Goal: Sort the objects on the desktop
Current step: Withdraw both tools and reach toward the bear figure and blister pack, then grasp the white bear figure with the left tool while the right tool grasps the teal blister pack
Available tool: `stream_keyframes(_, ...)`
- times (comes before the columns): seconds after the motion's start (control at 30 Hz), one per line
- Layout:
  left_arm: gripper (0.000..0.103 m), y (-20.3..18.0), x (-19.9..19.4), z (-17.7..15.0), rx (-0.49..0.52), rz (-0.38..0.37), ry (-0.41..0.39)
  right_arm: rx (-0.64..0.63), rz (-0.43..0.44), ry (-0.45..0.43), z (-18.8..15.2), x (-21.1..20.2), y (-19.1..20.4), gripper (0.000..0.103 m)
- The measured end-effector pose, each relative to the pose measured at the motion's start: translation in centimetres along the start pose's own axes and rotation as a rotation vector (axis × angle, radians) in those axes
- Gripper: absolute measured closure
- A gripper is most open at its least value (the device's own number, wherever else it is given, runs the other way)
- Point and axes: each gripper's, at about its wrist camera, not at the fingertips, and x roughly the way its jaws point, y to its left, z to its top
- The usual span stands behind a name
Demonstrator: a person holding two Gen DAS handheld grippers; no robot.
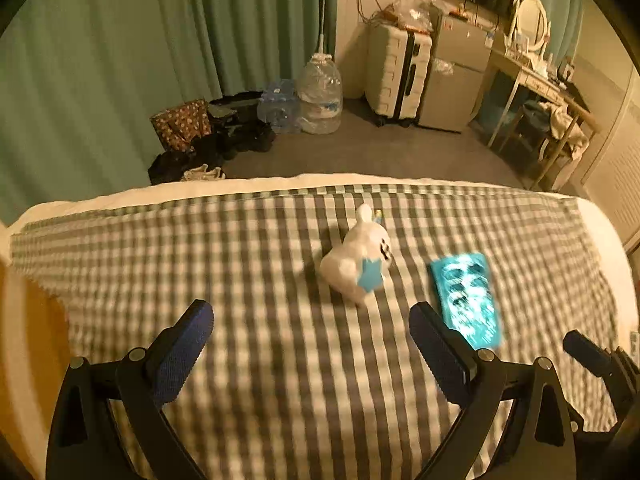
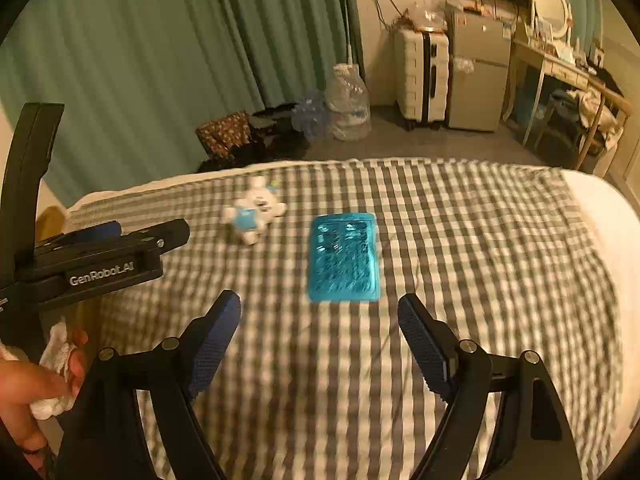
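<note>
a checked grey-and-white bedcover [image 1: 240, 280] fills the lower part of both views, and both task things lie on it. only the right wrist view shows the person's hand [image 2: 28, 392], wrapped around the handle at lower left with a bit of white cloth against it, and the left tool's body from the side with its printed label. only the left wrist view shows one fingertip of the right tool, at its right edge.

the teal packet [image 2: 344, 258] lies flat just ahead of the right gripper [image 2: 320, 320], its long axis running away from the camera. the left view shows it beside that gripper's right finger, tilted slightly.

the white plush toy [image 1: 356, 260], with a blue patch, lies on its side left of the packet and apart from it, ears toward the far edge of the bed.

the left gripper [image 1: 310, 328] stands spread wide and the right moderately wide, both empty.
</note>
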Motion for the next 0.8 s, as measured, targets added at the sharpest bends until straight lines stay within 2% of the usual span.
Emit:
stream_keyframes(0.07, 0.002, -0.1, 2.2, 0.6, 0.001, -0.010, 0.006, 0.029, 0.031, 0.013, 0.2, 2.6, -1.1, 0.022)
stream_keyframes(0.27, 0.002, 0.1, 5.8, 1.4, 0.014, -0.022, -0.013, 0.038, 0.036, 0.032, 0.3, 7.8, -2.2, 0.022)
stream_keyframes(0.4, 0.002, -0.7, 7.0, 1.6, 0.045, -0.033, -0.022, 0.036, 0.004, 0.050, 0.1, 10.0, -2.0, 0.021)
stream_keyframes(0.5, 0.002, -1.8, 8.0, 1.9, 0.088, 0.006, -0.004, -0.014, -0.055, 0.051, 0.4, 10.4, -1.0, 0.020)
stream_keyframes(0.57, 0.004, -2.4, 8.8, 1.9, 0.106, -0.017, 0.015, -0.058, -0.109, 0.062, 0.7, 10.9, -0.1, 0.020)
stream_keyframes(0.63, 0.035, -2.8, 9.5, 1.8, 0.126, -0.066, 0.053, -0.057, -0.122, 0.038, 0.7, 10.7, 0.2, 0.027)
stream_keyframes(0.67, 0.039, -2.8, 9.3, 1.8, 0.128, -0.069, 0.055, -0.025, -0.097, 0.012, 0.6, 10.3, -0.2, 0.034)
stream_keyframes(0.7, 0.048, -2.6, 9.0, 1.8, 0.121, -0.088, 0.050, 0.007, -0.068, 0.006, 0.5, 10.0, -0.6, 0.034)
stream_keyframes(0.8, 0.048, -1.8, 8.1, 1.7, 0.095, -0.118, 0.075, 0.021, -0.045, 0.006, 0.4, 9.0, -1.0, 0.034)
